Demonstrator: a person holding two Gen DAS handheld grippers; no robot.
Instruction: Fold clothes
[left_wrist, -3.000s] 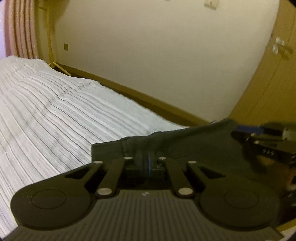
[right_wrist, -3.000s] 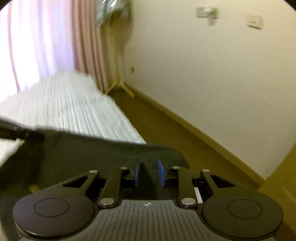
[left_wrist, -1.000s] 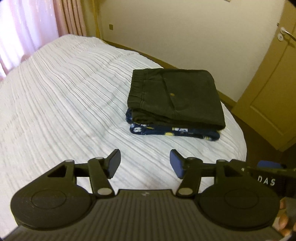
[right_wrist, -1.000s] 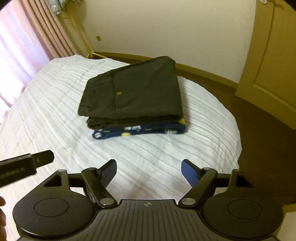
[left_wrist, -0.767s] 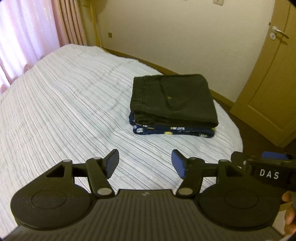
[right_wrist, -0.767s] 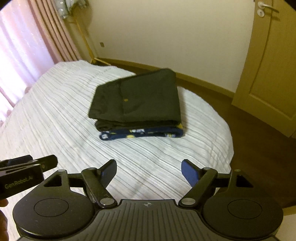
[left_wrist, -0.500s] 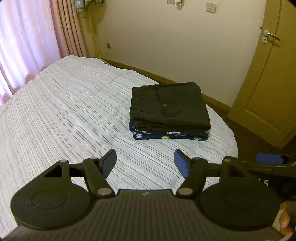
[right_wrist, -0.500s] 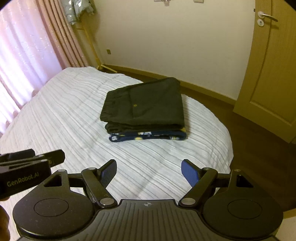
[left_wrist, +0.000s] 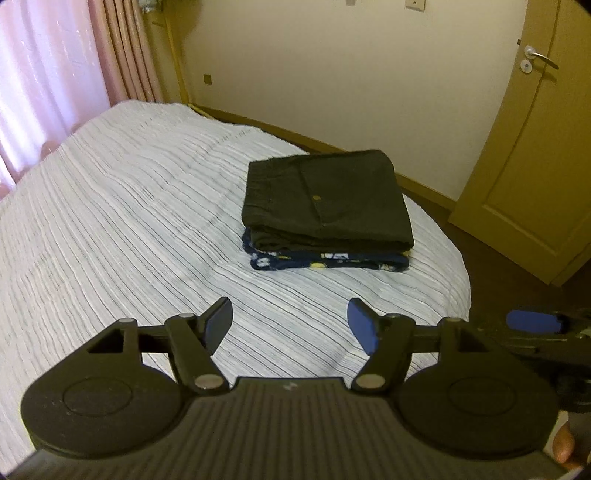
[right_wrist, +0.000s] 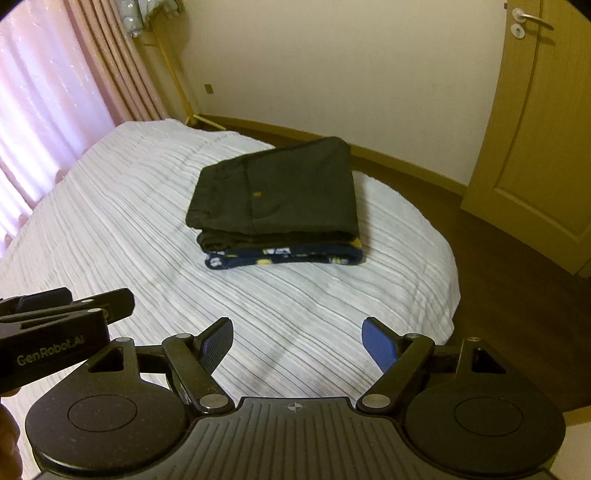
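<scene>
While both grippers hang back over the near end of the bed (left_wrist: 110, 206), the folded work sits well ahead of them: dark trousers (left_wrist: 325, 199) squared into a flat packet, resting on top of a navy patterned garment (left_wrist: 328, 260) whose edge peeps out along the near side. From the left gripper (left_wrist: 290, 325) the stack lies at about one o'clock; from the right gripper (right_wrist: 297, 341) it lies at about eleven o'clock, so the pile sits between the two lines of sight and well apart from both.

The left jaws have just been opening and now stand wide, with only striped bedcover showing between them. The right jaws are likewise spread, with nothing between them.

In the left view the packet's longer side runs roughly three to nine o'clock across the frame, the waistband end toward nine; in the right view it is skewed, the far corner swinging toward one o'clock. Neither hand looks clearly nearer.

As I judge it, this pair of garments is finished and released. Any further reach would have to travel forward and inward from both sides. No other unfolded clothing shows in either view.
</scene>
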